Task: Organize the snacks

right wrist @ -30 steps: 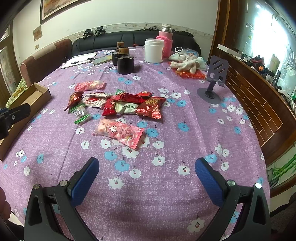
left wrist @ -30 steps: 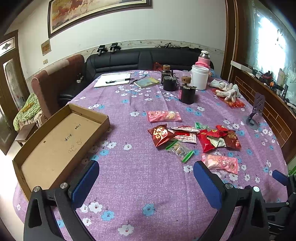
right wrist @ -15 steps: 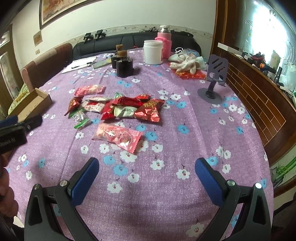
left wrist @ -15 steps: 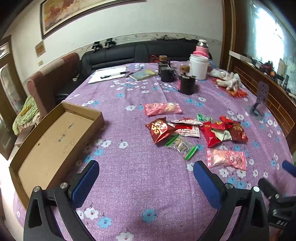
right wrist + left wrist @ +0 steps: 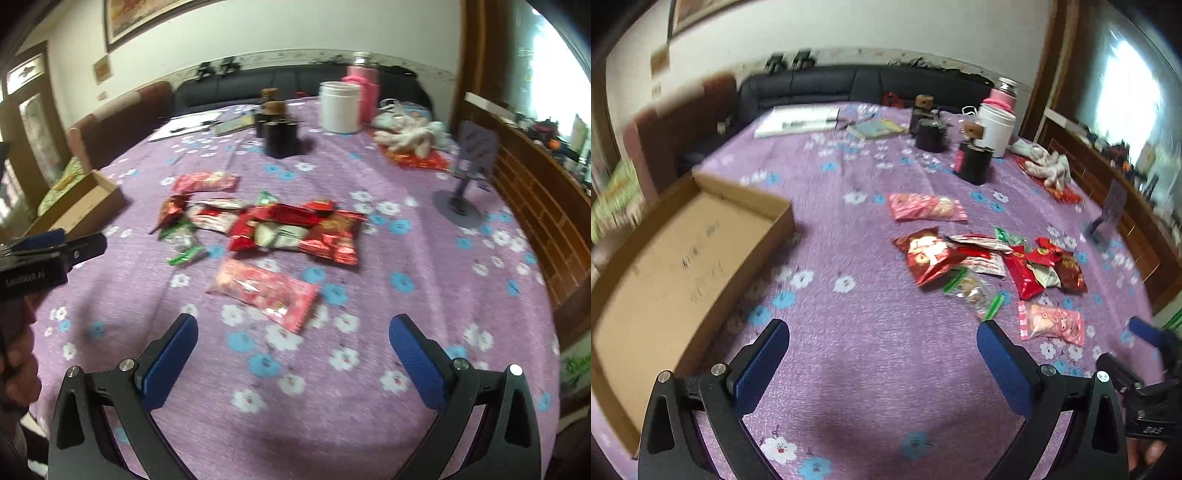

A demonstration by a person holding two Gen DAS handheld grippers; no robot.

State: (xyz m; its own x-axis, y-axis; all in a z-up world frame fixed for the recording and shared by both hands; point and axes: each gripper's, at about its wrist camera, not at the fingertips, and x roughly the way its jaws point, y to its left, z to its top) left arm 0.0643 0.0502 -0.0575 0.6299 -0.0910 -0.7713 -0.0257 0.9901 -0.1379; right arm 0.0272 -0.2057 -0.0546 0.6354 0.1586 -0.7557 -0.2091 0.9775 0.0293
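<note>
cardboard tray (image 5: 683, 251) left of the snack packets (image 5: 982, 266) (both on the table (image 5: 871, 369)).

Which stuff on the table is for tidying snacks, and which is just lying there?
For the job: snack packets, pink packet, cardboard box.
Just lying about: white jar, black pots, papers, phone stand.

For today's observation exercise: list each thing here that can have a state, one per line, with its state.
Left gripper: open, holding nothing.
Right gripper: open, holding nothing.
Cardboard box: open-topped, nothing inside.
Pink snack packet: lying flat, sealed.
White jar: upright, lid on.
Phone stand: upright, nothing on it.
</note>
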